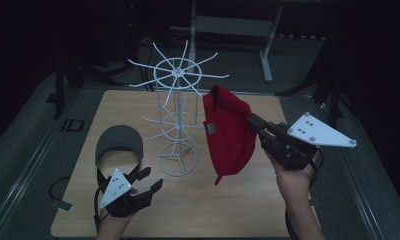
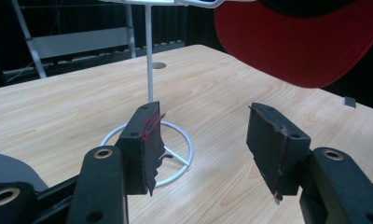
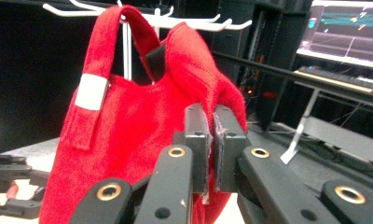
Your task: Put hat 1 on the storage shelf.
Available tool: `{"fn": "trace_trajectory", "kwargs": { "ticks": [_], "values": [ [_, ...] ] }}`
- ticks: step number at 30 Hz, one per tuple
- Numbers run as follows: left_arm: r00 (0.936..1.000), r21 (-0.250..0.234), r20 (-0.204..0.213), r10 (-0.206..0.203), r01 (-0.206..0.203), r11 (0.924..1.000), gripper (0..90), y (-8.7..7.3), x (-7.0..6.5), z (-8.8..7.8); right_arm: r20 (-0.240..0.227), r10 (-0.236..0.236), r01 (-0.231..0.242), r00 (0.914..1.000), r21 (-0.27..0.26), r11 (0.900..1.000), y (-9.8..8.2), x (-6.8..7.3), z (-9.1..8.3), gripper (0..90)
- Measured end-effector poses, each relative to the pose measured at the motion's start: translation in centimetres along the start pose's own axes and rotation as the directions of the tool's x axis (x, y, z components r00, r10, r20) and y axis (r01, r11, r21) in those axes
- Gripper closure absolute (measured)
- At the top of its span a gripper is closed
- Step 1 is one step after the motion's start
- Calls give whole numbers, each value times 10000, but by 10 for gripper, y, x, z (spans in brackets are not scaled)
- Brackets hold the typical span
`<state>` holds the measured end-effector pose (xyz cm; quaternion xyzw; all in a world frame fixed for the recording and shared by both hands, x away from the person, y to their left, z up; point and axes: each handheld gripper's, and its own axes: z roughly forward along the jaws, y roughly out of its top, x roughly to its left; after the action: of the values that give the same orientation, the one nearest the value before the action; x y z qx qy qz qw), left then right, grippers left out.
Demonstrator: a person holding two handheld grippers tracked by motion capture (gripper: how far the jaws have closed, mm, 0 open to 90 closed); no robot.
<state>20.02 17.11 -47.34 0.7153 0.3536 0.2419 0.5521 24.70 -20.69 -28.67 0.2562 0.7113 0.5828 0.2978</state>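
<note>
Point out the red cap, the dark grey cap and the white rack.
red cap (image 1: 230,135), high view, on the crown fabric
dark grey cap (image 1: 119,140), high view, on the brim top
white rack (image 1: 178,159), high view, on the round base ring

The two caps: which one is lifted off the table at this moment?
The red cap, gripped by the right gripper beside the white rack. The dark grey cap lies flat on the table.

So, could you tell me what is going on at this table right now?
A person works with two handheld grippers. The right gripper is shut on a red cap, holding it up beside the white wire rack with its strap near an upper hook. The left gripper sits open by a grey cap on the table.
</note>
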Motion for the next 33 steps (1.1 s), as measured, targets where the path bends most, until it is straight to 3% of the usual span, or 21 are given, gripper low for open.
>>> {"fn": "trace_trajectory", "kwargs": {
  "ticks": [11,17,26,33],
  "values": [
    [10000,5,3,-80,80,10000,457,-2,1,-1,-264,464,-457,9986,268,9986,-15,-6,-2,795],
    [9999,68,-20,-117,117,9999,457,-5,3,0,-196,772,-764,9968,398,9963,-22,-14,-7,684],
    [9995,129,-34,-309,310,9994,457,-8,6,2,-136,873,-864,9961,583,9946,-32,-20,-13,589],
    [9993,211,-96,-363,365,9991,457,-11,8,3,-313,873,-855,9957,535,9949,-41,-23,-28,481]
  ]
}}
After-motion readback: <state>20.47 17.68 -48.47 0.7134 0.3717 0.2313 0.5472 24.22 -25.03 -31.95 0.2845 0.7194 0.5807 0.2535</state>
